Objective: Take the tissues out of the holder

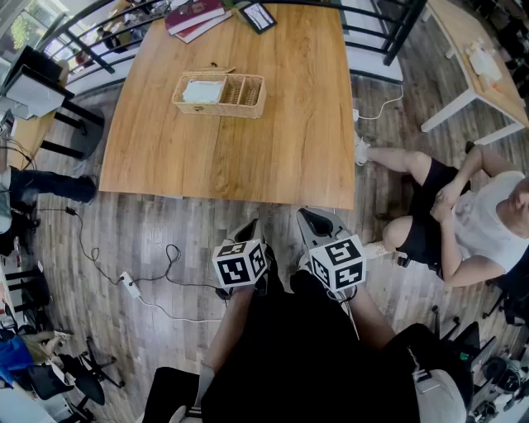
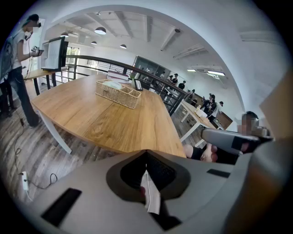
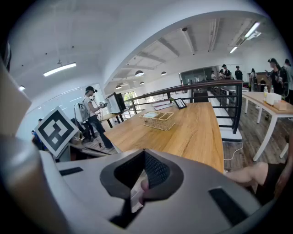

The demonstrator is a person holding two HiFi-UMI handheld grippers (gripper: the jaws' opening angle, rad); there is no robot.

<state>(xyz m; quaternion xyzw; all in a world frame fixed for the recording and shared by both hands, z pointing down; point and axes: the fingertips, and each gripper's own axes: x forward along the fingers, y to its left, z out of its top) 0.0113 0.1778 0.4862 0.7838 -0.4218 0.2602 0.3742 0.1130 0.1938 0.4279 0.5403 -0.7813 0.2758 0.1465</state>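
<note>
You hold your left gripper (image 1: 250,224) and right gripper (image 1: 311,217) back off the wooden table's (image 1: 273,157) near edge, jaws pressed together on nothing, probably because the tissues (image 1: 203,91) lie unreached in the wicker holder (image 1: 248,99) far across.

Left tongs (image 1: 250,226) and right tongs (image 1: 308,218) angle downward; jaws together.

We hold the left claw (image 1: 248,226) and right claw (image 1: 315,220) side by side, short of the table (image 1: 248,157). Far ahead, left of both, the holder (image 1: 240,107) sits on it, with tissues (image 1: 203,91) in its left compartment. Books (image 1: 195,16) and a tablet (image 1: 257,15) lie beyond. A person (image 1: 463,223) sits to the right of the right claw.
</note>
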